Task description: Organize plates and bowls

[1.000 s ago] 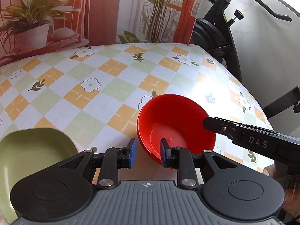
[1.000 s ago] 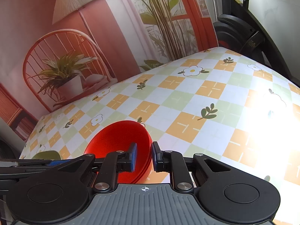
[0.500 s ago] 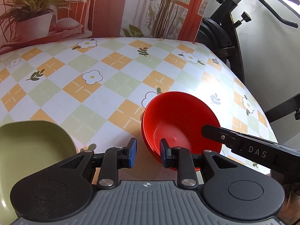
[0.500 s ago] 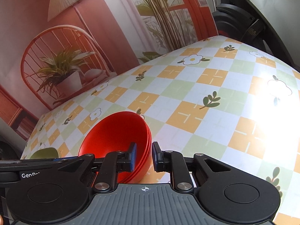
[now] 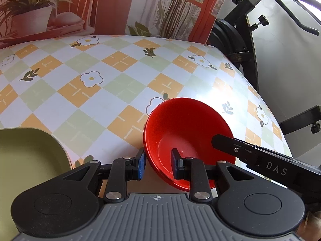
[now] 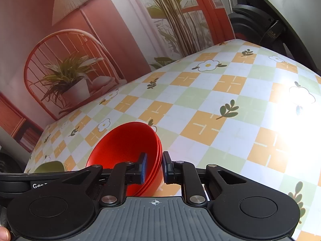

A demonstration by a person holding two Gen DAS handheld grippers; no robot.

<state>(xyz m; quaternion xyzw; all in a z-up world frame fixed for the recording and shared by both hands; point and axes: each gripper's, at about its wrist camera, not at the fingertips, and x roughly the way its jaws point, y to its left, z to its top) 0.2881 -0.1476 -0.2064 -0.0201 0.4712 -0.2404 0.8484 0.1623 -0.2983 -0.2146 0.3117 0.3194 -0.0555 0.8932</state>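
My left gripper (image 5: 157,164) jaws apart, approx level; right gripper (image 6: 153,167) jaws narrow, closed w/ slim gap.

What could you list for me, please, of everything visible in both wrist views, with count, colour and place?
red bowls: a nested stack, about three rims showing, red, near edge of the table, rims straddled by both claws
green plate: one, olive green, near left part of the table
table: one, checked cloth in orange, green and white with flowers
backdrop: one, printed plants, chair and lamp in reds, behind the table
exercise bike: one, black, beyond the table's right end
left claw: one, black with blue pads, open, one finger outside the stack's rim and one inside
right claw: one, black with blue pads, narrow gap around the rims, grip unclear
fingertip: one, bottom left corner of the right wrist view
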